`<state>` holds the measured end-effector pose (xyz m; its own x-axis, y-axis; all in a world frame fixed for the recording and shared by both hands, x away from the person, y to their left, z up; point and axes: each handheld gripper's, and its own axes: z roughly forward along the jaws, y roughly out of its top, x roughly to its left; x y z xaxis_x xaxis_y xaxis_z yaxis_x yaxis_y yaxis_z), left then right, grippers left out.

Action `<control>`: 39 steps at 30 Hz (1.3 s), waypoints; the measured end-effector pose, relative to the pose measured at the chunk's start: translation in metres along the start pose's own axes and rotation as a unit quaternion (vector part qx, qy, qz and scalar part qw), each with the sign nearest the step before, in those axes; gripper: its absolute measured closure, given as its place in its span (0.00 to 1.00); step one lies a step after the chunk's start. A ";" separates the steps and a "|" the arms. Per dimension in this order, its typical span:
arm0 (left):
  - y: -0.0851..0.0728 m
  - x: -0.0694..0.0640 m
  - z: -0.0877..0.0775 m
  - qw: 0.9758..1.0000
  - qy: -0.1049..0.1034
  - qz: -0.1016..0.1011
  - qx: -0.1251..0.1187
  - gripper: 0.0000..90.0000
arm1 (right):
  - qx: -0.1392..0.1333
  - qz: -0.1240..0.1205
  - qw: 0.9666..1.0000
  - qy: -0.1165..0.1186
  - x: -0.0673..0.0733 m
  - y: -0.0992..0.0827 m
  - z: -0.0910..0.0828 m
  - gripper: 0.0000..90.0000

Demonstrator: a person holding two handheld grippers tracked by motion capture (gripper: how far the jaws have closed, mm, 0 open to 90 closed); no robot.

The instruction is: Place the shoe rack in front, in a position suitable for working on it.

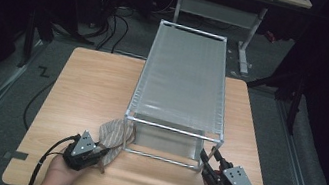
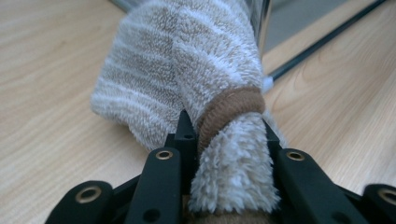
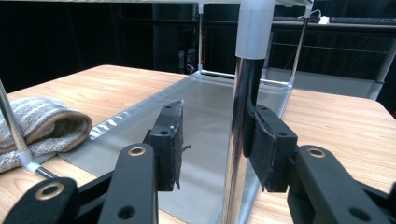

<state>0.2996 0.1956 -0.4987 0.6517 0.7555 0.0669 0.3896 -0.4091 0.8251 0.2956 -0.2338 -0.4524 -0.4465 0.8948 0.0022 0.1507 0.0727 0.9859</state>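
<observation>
At the near left of the table (image 1: 83, 79) we see the towel (image 1: 115, 134), a striped beige-and-white terry cloth, bunched up & lying on the wood just beside the front-left post of the rack (image 1: 182, 80). Its near end runs into the left gripper (image 1: 100, 154). In the left gripper view the towel (image 2: 187, 84) has a brown hem band wrapped round a rolled part, & that roll sits squeezed between the two black jaws, so we read the left gripper (image 2: 229, 140) as clamped on the cloth. The rest of the towel spreads ahead of the jaws onto the tabletop.

Over at the front-right corner, the right gripper (image 1: 205, 161) sits at the rack's chrome leg (image 3: 243, 135). In the right gripper view the leg stands upright between the jaws, touching the right-hand pad, w/ a clear gap to the left-hand pad, so the right gripper (image 3: 217, 135) is not clenched; jaws stand apart around the leg. Past them we see the rack's grey mesh base (image 3: 205, 102), & the towel (image 3: 42, 123) lies at the far left edge of that mesh.

The rack is a tall wire-frame box w/ a grey mesh top, running from the table's front to its back edge. A person's hands hold both grippers from the near edge.
</observation>
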 end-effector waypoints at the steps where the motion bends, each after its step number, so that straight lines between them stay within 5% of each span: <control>1: -0.001 0.000 0.000 1.000 -0.001 -0.007 0.001 0.78 | 0.000 0.000 1.000 0.000 0.000 0.000 0.000 0.64; 9: -0.004 0.007 -0.008 0.999 0.014 -0.037 -0.024 0.77 | 0.001 0.003 1.000 0.001 0.001 0.000 0.000 0.64; 13: -0.007 0.020 -0.021 0.996 0.030 -0.066 -0.048 0.76 | 0.000 0.002 1.000 -0.001 0.001 0.000 0.000 0.64; 19: -0.016 0.046 -0.042 0.989 0.072 -0.106 -0.068 0.76 | 0.001 0.000 1.000 -0.002 0.001 -0.001 0.001 0.64; 28: -0.035 0.075 -0.052 0.979 0.143 -0.141 -0.032 0.76 | 0.002 -0.001 1.000 -0.001 0.000 -0.001 0.001 0.64; 33: -0.039 0.078 -0.045 0.980 0.131 -0.149 -0.005 0.73 | 0.002 -0.001 1.000 -0.001 0.000 -0.001 0.001 0.64; 39: -0.035 0.078 -0.047 0.981 0.117 -0.150 -0.026 0.50 | 0.003 0.000 1.000 0.000 -0.001 -0.001 0.001 0.63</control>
<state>0.3062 0.2926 -0.4960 0.3432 0.9372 -0.0619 0.5034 -0.1279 0.8545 0.2963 -0.2342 -0.4533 -0.4467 0.8947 0.0019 0.1554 0.0755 0.9850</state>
